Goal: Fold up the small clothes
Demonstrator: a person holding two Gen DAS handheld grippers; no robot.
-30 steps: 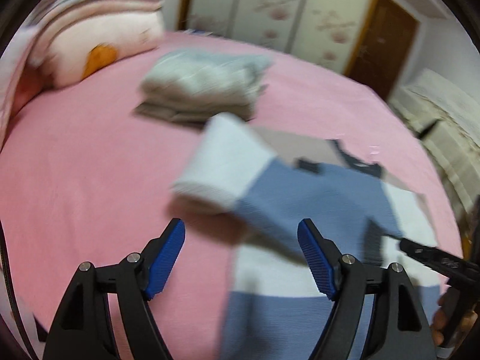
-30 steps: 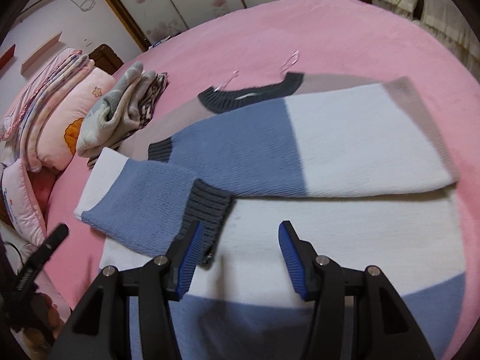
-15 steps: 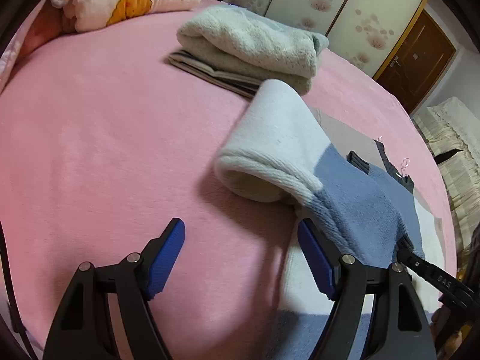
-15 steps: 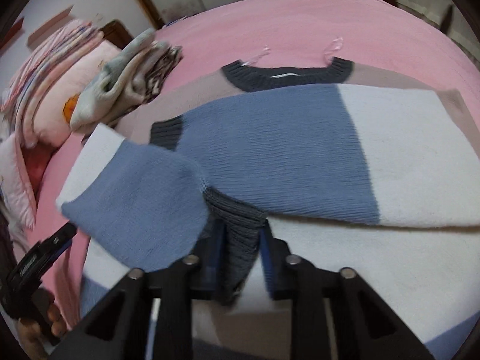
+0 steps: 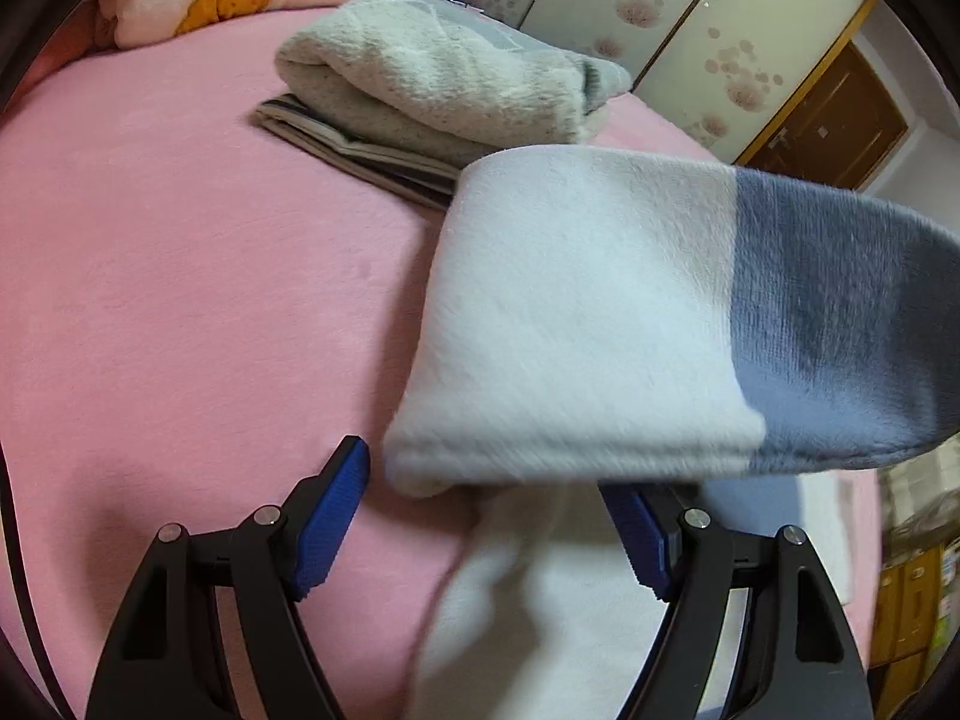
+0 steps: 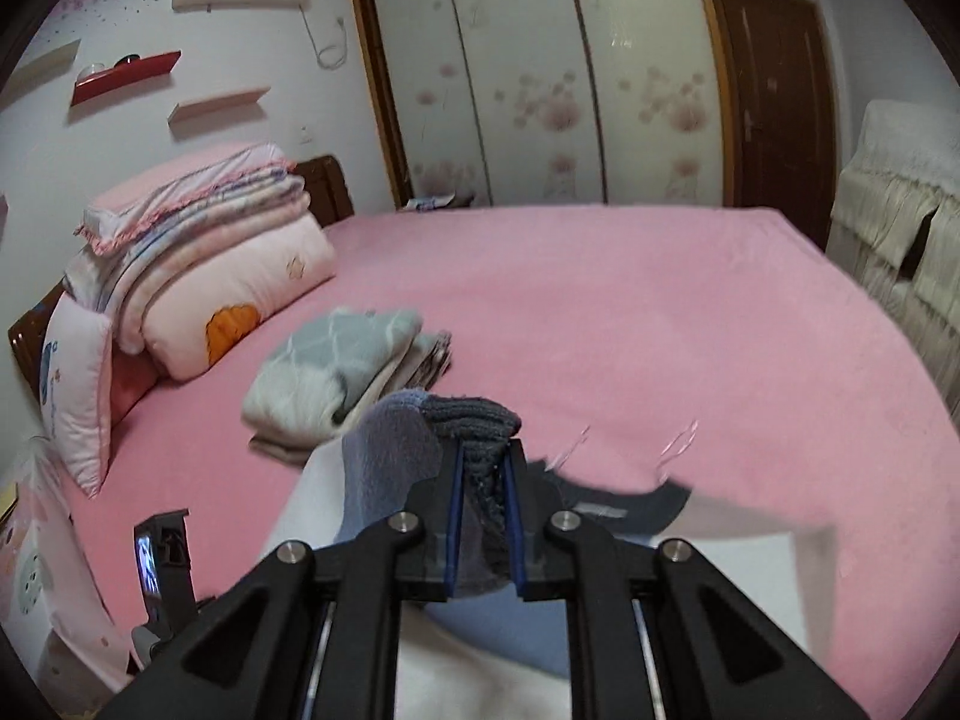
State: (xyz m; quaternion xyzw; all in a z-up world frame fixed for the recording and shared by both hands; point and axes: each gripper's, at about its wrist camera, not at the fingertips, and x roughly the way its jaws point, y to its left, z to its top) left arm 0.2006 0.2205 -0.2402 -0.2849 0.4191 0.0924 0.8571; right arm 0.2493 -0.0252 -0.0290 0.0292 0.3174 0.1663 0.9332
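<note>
A blue, white and grey knit sweater (image 6: 750, 576) lies on the pink bed (image 6: 660, 330). My right gripper (image 6: 485, 468) is lifted above it. Its jaws are closing, and the pads press on the dark grey cuff (image 6: 474, 414) of one sleeve. In the left wrist view that raised sleeve (image 5: 600, 324), white then blue, hangs across the picture just above my left gripper (image 5: 480, 474). That gripper stands open, with nothing pressed between its pads, and the sleeve hides its right fingertip. The sweater's white body (image 5: 540, 600) lies below it.
A folded grey fleece on a striped garment (image 5: 432, 78) sits just behind the sleeve. Stacked quilts and pillows (image 6: 210, 240) fill the bed's head at left. A wardrobe (image 6: 540, 78) and a brown door (image 6: 774, 90) stand behind, and a covered chest (image 6: 900, 228) at right.
My right gripper shut on the dark cuff and rose, lifting the sleeve off the sweater. My left gripper, still open, moved closer to the sleeve's white folded end.
</note>
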